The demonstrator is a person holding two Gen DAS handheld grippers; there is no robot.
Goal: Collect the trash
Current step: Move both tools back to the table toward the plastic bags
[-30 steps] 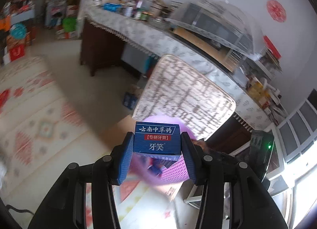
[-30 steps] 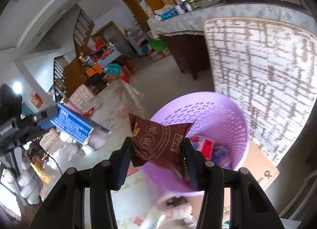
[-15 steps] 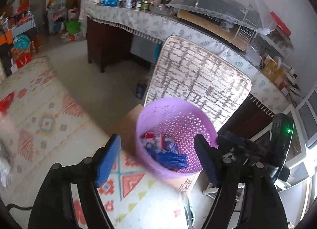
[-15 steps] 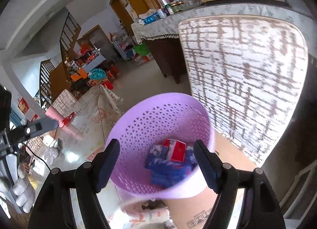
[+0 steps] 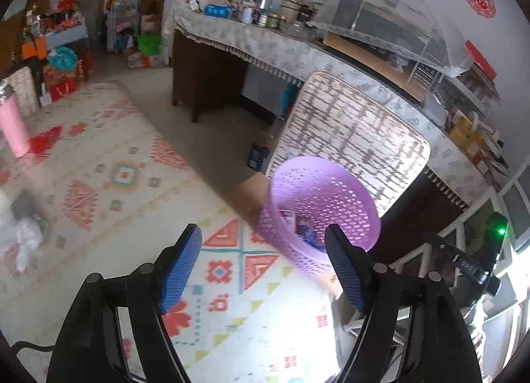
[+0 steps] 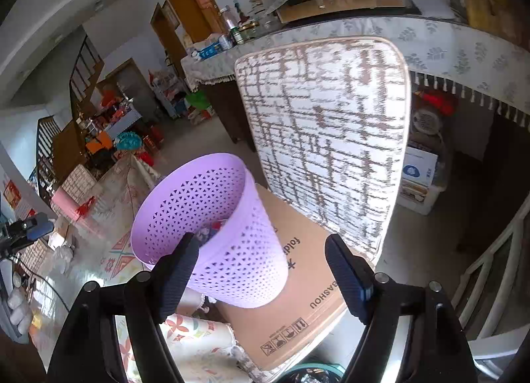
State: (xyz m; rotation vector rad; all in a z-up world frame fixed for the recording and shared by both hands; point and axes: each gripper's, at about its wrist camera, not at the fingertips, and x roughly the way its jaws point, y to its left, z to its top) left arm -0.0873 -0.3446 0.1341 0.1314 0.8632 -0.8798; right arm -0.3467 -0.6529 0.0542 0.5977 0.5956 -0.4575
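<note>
My purple basket (image 6: 212, 234) hides most of the trash (image 5: 298, 227) inside; its labels are too small to read. My left pad (image 6: 179, 270) covers its wall.

Purple basket (image 6: 212, 234) upright on cardboard box (image 6: 298, 287), beside patterned mat (image 5: 109, 184) on floor.

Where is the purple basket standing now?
The purple basket stands on a flat cardboard box, just in front of the patterned cushion that leans against the long table; in the left wrist view it is right of centre.
</note>
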